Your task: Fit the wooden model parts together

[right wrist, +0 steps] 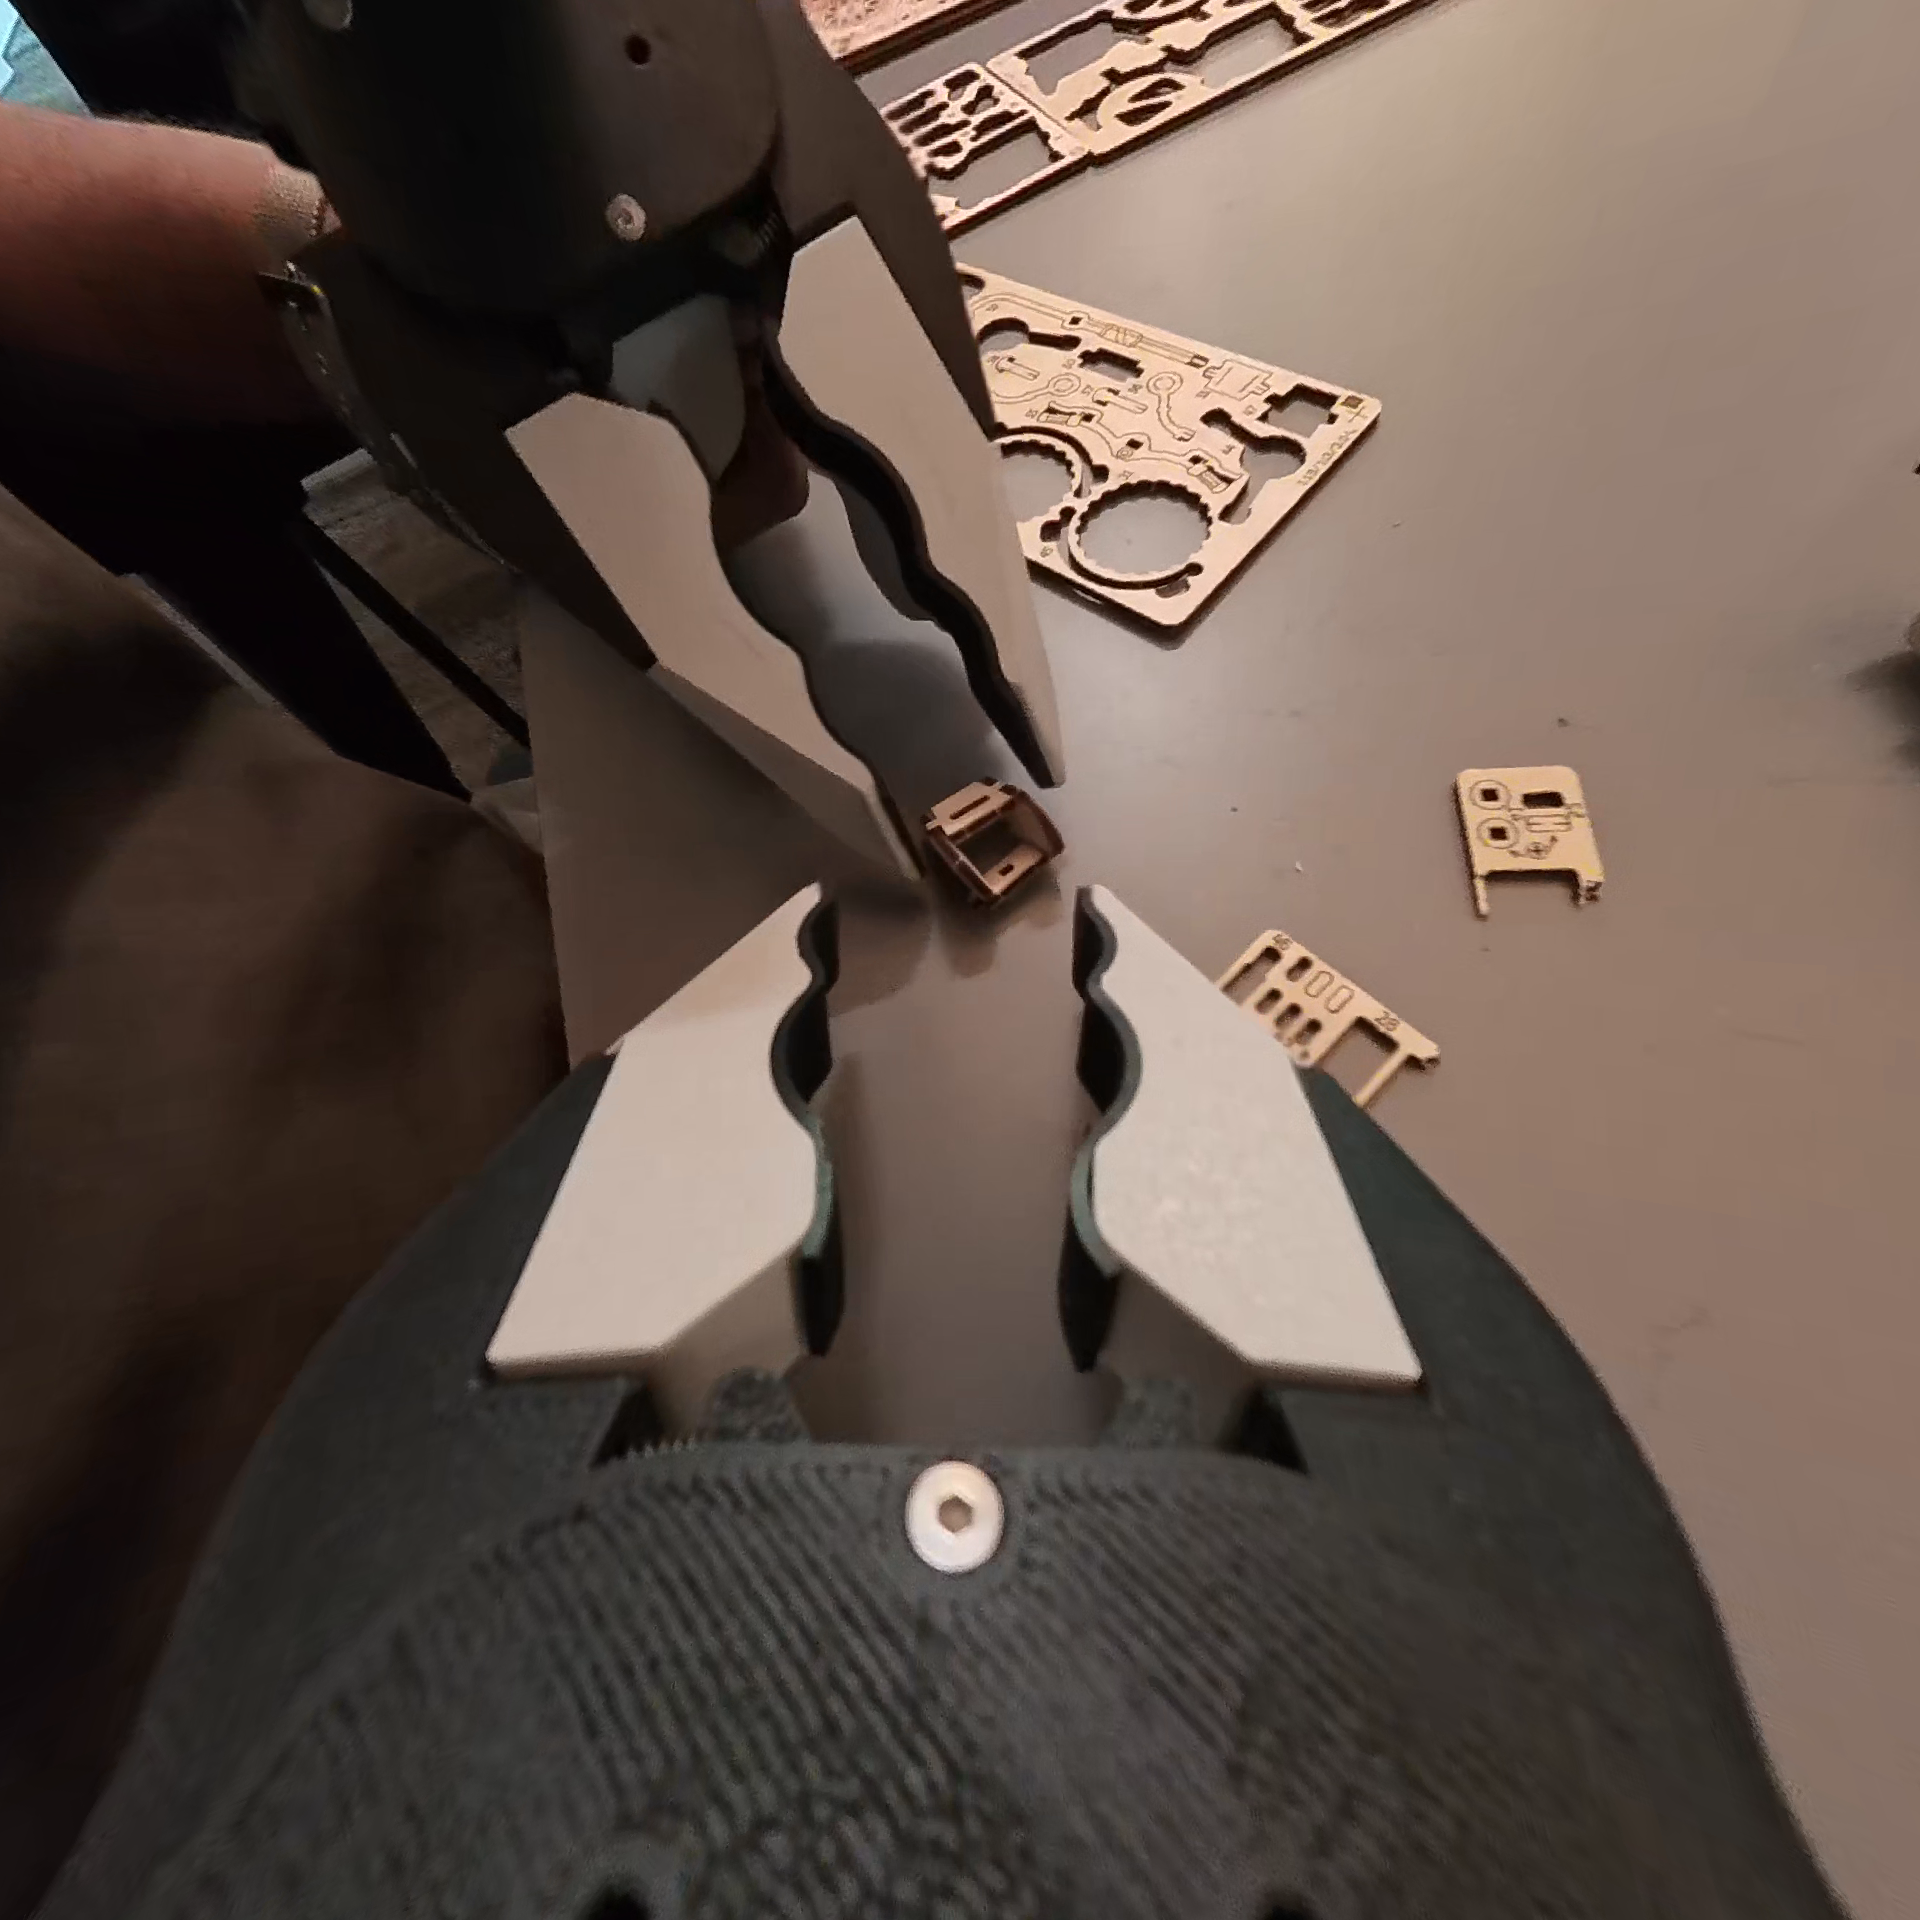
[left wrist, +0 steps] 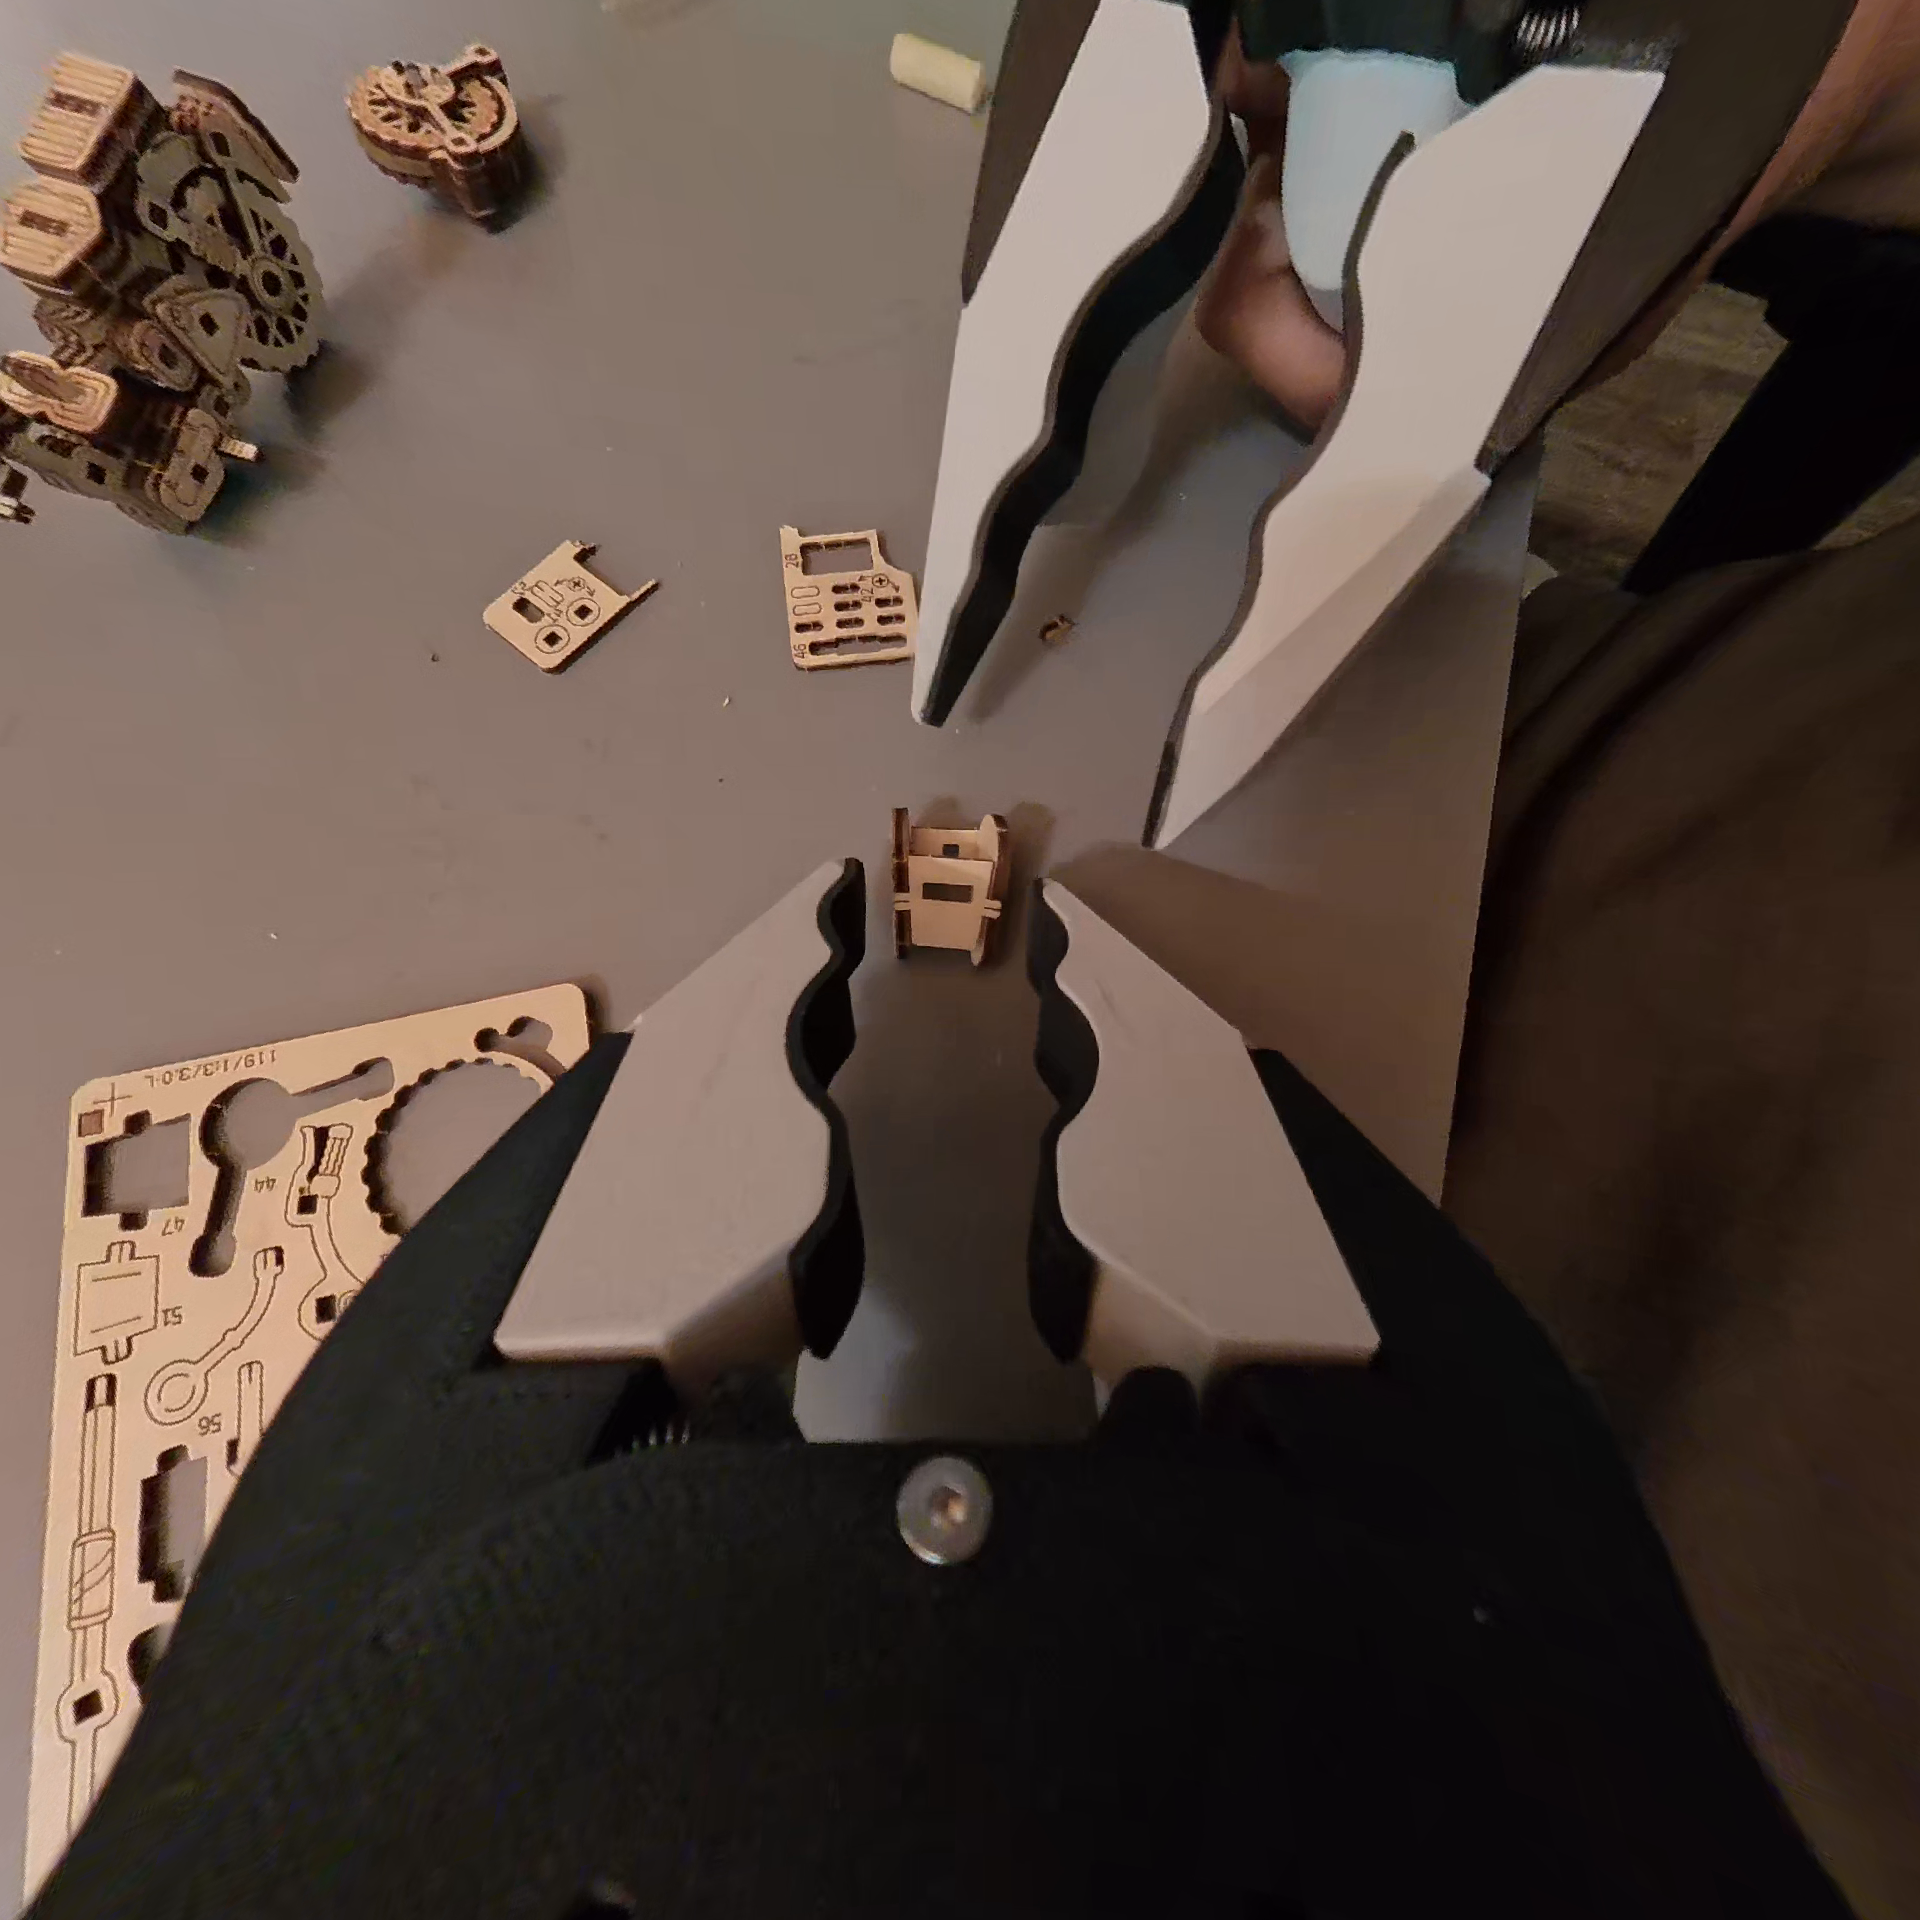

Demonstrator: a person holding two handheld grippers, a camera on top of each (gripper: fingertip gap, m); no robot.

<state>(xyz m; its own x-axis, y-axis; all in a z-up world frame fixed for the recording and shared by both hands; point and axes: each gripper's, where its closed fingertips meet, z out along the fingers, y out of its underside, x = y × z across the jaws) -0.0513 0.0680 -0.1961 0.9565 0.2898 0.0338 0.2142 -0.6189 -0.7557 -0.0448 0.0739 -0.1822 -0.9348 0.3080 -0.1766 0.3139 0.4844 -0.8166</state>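
A small box-shaped wooden assembly (left wrist: pixel 948 902) rests on the grey table (left wrist: pixel 416 831). My left gripper (left wrist: pixel 948 883) is open, with its fingertips on either side of the assembly's near end and a gap on each side. My right gripper (left wrist: pixel 1047 774) is open and empty, pointing down at the table just beyond the assembly. In the right wrist view the assembly (right wrist: pixel 992 847) lies just ahead of my right gripper (right wrist: pixel 956 899), between the tips of the left gripper (right wrist: pixel 977 821). Two loose flat wooden parts (left wrist: pixel 566 608) (left wrist: pixel 850 597) lie to the left.
A cut-out part sheet (left wrist: pixel 260 1195) lies at the near left, and more sheets (right wrist: pixel 1039 104) farther off. A dark assembled geared model (left wrist: pixel 156 301) and a smaller gear assembly (left wrist: pixel 436 125) stand far left. A white cylinder (left wrist: pixel 935 68) lies behind. The table edge (left wrist: pixel 1496 831) runs close on the right. Less than 4 cm separates the two grippers' tips. My right gripper's tips are some 15 cm from the dark assembled geared model (left wrist: pixel 156 301).
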